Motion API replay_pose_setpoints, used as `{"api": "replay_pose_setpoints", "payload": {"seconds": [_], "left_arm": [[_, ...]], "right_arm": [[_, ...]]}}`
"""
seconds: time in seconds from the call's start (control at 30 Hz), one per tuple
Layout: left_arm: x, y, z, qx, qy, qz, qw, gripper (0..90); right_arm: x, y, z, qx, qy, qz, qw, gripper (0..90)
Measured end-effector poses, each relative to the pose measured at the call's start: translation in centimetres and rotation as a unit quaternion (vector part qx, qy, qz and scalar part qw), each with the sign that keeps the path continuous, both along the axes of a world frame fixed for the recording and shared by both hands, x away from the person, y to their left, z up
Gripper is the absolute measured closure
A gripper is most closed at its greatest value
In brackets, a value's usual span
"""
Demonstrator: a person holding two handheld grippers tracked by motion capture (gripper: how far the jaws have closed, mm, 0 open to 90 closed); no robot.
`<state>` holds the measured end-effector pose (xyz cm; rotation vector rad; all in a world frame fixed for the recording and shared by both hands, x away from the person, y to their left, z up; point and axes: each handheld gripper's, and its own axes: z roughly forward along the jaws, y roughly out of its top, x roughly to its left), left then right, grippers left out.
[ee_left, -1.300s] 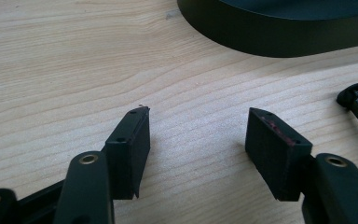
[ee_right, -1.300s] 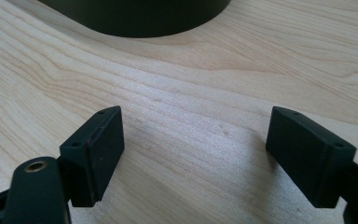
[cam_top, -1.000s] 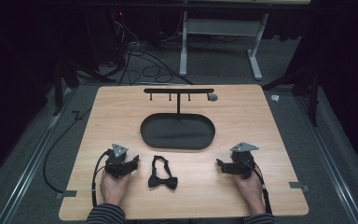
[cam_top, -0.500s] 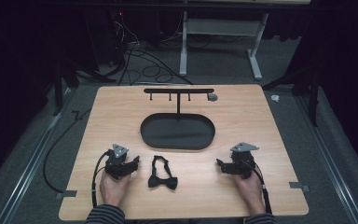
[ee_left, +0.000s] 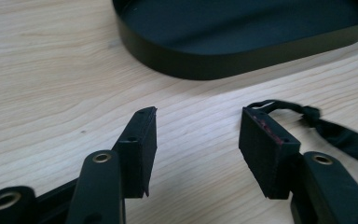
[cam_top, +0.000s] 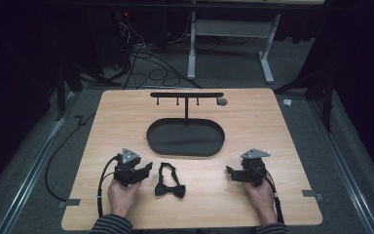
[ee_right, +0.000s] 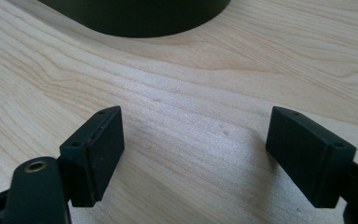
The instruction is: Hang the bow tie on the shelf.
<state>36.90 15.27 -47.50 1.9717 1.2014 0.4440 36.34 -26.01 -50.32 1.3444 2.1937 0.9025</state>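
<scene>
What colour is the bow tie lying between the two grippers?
Black. The bow tie shows best in the high view, dark against the light wooden table.

Black fabric bow tie (ee_left: 335,133) partly hidden behind left gripper (ee_left: 198,149) pad, cut off at frame's right edge. Black oval metal tray (ee_right: 140,16) cropped by top edge in right gripper view.

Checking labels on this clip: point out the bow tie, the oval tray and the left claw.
bow tie (cam_top: 170,188): high view, on the knot at the middle of the bow.
oval tray (cam_top: 185,152): high view, on its near rim.
left claw (cam_top: 147,168): high view, midway between its open fingertips.
</scene>
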Motion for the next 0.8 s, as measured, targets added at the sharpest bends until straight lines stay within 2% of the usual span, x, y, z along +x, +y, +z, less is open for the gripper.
{"api": "replay_pose_setpoints", "payload": {"seconds": [0.23, 0.3, 0.43, 0.57, 0.7, 0.8], "left_arm": [[-0.3, -1.1, 0.9, -0.014, -0.003, -0.024, 0.9996, 48.0], [-0.1, -1.7, 0.8, -0.019, 0.007, -0.032, 0.9993, 48.2], [0.0, -2.3, 0.6, -0.010, 0.014, -0.045, 0.9989, 48.7], [0.1, -2.8, 0.3, -0.002, 0.023, -0.057, 0.9981, 53.1], [0.4, -3.2, -0.5, -0.002, 0.043, -0.065, 0.9969, 56.0], [0.7, -3.6, -1.1, 0.012, 0.052, -0.067, 0.9963, 58.5]], "right_arm": [[0.0, 0.0, 0.0, 0.000, 0.000, 0.000, 1.0000, 20.5], [0.0, 0.0, 0.0, 0.000, 0.000, 0.000, 1.0000, 20.5], [0.0, 0.0, 0.0, 0.000, 0.000, 0.000, 1.0000, 20.5], [0.0, 0.0, 0.0, 0.000, 0.000, 0.000, 1.0000, 20.5], [0.0, 0.0, 0.0, 0.000, 0.000, 0.000, 1.0000, 20.5], [0.0, 0.0, 0.0, 0.000, 0.000, -0.001, 1.0000, 20.5]]}}
